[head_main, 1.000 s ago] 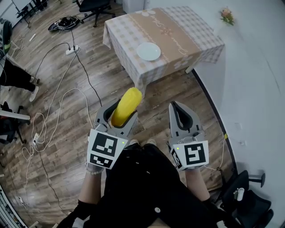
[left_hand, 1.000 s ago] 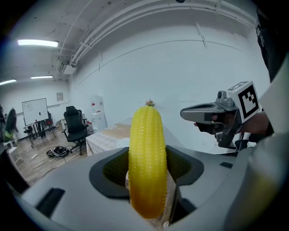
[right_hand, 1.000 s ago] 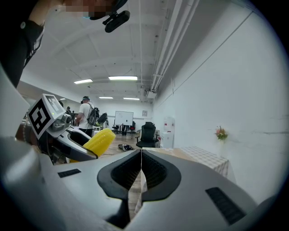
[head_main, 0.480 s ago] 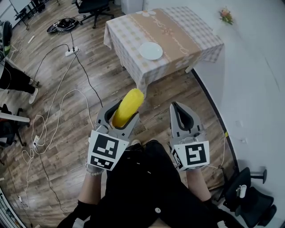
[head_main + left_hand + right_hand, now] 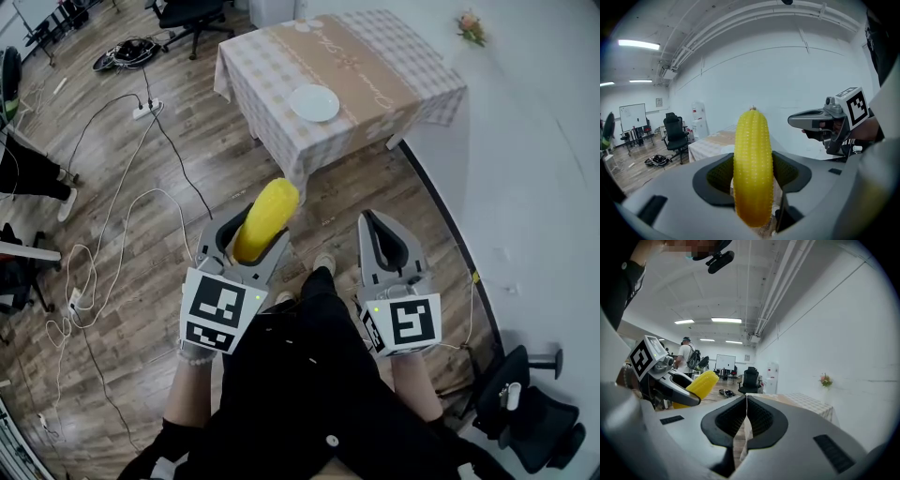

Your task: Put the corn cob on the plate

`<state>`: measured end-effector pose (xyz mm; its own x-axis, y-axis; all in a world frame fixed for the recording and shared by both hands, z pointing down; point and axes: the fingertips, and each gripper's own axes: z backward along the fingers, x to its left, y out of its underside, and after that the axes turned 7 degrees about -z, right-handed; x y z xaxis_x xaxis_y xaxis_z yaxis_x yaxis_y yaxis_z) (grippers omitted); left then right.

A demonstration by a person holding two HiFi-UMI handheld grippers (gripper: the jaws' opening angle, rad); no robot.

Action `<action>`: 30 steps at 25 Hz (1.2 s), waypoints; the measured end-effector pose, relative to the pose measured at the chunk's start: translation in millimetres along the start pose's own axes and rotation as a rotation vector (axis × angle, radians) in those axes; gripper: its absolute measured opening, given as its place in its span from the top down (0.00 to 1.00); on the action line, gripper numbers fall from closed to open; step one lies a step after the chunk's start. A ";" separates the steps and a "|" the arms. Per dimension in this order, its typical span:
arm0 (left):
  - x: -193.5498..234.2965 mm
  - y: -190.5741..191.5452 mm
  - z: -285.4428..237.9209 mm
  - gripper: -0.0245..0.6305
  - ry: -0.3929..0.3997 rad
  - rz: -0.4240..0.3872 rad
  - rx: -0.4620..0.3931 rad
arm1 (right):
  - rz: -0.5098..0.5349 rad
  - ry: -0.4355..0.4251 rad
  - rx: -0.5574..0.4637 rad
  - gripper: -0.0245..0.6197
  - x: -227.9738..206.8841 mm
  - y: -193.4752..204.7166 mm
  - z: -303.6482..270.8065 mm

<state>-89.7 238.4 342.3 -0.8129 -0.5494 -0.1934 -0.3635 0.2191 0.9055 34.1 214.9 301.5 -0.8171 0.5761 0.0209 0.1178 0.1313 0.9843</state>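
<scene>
Approaching the table [image 5: 384, 70]: the corn cob [image 5: 267, 216] is held upright in the left gripper [image 5: 248, 241]; the right gripper [image 5: 370, 225] is carried closed and empty. A foot [image 5: 323, 264] has been advanced (a step taken), yet the plate [image 5: 314, 102], mid-table, remains well apart.

Left gripper [image 5: 253, 234] jaws clamp the corn cob [image 5: 268, 210]; right gripper [image 5: 367, 218] jaws touch.

leg [image 5: 309, 302] swings forward, shoe [image 5: 325, 263] now pokes out between the left tool [image 5: 251, 230] and right tool [image 5: 386, 246], plate [image 5: 314, 102] sits slightly higher in view
</scene>
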 end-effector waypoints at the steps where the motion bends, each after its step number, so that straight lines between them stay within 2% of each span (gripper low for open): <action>1: 0.4 -0.1 -1.0 0.57 0.001 0.002 -0.001 | 0.002 0.001 0.002 0.90 -0.5 0.4 -0.1; 8: 4.3 -0.7 -10.8 0.57 -0.007 0.010 -0.002 | -0.005 0.000 -0.010 0.90 -9.9 -0.7 -7.6; 15: 14.2 -6.8 -24.3 0.57 -0.021 0.008 0.005 | 0.006 -0.036 -0.010 0.90 -14.7 -5.3 -27.5; 24: 23.0 -15.5 -52.3 0.57 -0.028 0.016 0.010 | -0.016 -0.037 -0.009 0.90 -43.5 -5.3 -50.8; 30: 36.1 -21.1 -74.9 0.57 -0.043 0.029 0.016 | -0.003 -0.065 -0.002 0.90 -59.8 -7.0 -74.3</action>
<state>-77.3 153.5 344.5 -0.8421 -0.5072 -0.1832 -0.3461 0.2479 0.9048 40.3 119.6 306.3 -0.7788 0.6272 0.0068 0.1142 0.1312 0.9848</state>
